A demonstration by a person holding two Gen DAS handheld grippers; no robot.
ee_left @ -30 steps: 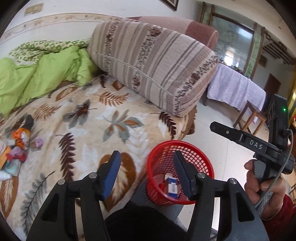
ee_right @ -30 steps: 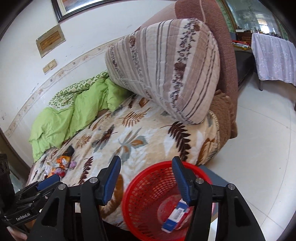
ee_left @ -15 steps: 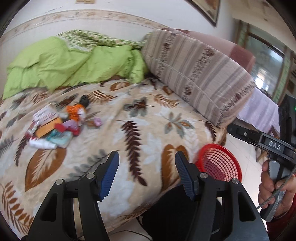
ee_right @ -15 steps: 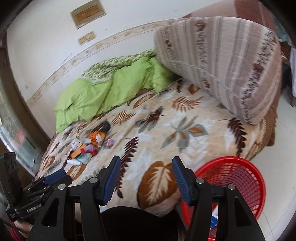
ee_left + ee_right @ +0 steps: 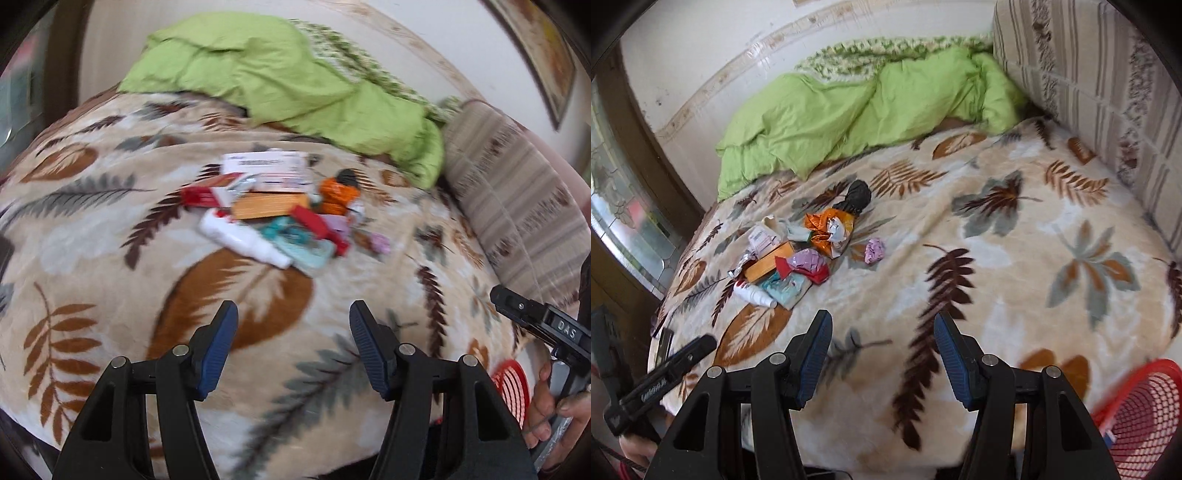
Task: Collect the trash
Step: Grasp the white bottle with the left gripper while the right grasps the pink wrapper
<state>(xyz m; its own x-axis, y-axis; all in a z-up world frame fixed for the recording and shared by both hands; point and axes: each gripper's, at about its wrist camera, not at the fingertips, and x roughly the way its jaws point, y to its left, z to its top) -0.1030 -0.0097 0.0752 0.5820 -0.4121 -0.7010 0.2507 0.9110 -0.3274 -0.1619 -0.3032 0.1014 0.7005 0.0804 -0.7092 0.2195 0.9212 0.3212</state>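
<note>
A pile of trash (image 5: 280, 210) lies on the leaf-patterned bed: a white bottle (image 5: 243, 240), an orange box (image 5: 271, 206), a white carton (image 5: 266, 164), red wrappers, an orange foil wrapper (image 5: 338, 192) and a pink wad (image 5: 380, 243). The pile also shows in the right wrist view (image 5: 801, 254). My left gripper (image 5: 293, 325) is open and empty, short of the pile. My right gripper (image 5: 882, 339) is open and empty over the blanket, right of the pile. The red mesh basket (image 5: 1145, 410) stands beside the bed's near corner; its rim shows in the left wrist view (image 5: 511, 387).
A green quilt (image 5: 857, 114) is bunched at the far side of the bed. A large striped bolster (image 5: 1108, 92) lies along the right side. A window and door frame (image 5: 624, 206) are at the left. The basket holds a small blue-white box (image 5: 1108, 437).
Both grippers have swung left from above the red basket toward the trash pile on the bed. The pile is now ahead of the left gripper. Both stay open.
</note>
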